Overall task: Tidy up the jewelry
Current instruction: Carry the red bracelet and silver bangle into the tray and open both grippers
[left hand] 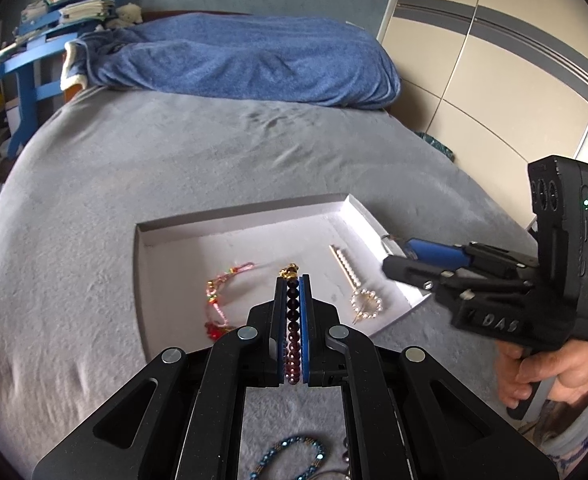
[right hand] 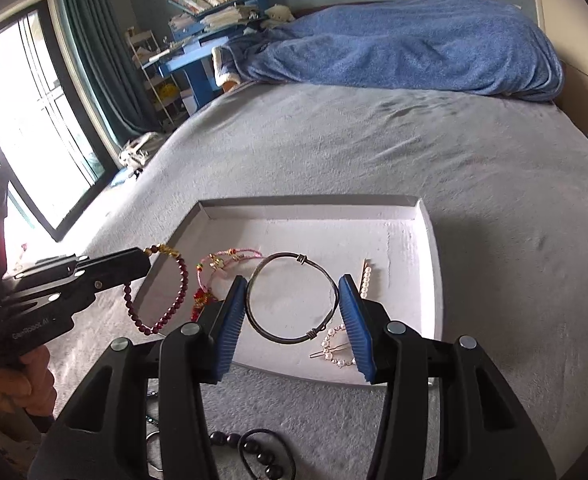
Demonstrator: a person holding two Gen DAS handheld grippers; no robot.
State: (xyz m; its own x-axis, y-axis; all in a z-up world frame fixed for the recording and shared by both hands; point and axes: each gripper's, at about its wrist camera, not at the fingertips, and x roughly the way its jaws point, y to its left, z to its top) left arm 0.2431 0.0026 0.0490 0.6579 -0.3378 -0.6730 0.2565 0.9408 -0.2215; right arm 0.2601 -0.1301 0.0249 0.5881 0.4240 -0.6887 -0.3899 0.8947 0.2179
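**Right wrist view: two bracelets held at the tray**

Right gripper (right hand: 293, 312) fingers grasp a wire bangle (right hand: 292, 298) over the white tray (right hand: 430, 280) on the bed (right hand: 374, 152). At 9 o'clock, left gripper (right hand: 144, 258) fingers clench a garnet bracelet (right hand: 166, 304) above the tray's edge.

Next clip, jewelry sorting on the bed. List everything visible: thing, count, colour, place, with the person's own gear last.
Tray: 1, white, on grey bed.
Garnet bead bracelet: 1, dark red, hanging from left gripper.
Wire bangle: 1, dark grey, between right gripper pads.
Pink cord bracelet: 1, in tray.
Pearl hair clips: 2, white-gold, tray's right side.
Blue bead bracelet: 1, on bed near tray.
Black beads: 1 strand, on bed.
Blanket: 1, blue, far end.
Hands: 2, holding grippers.
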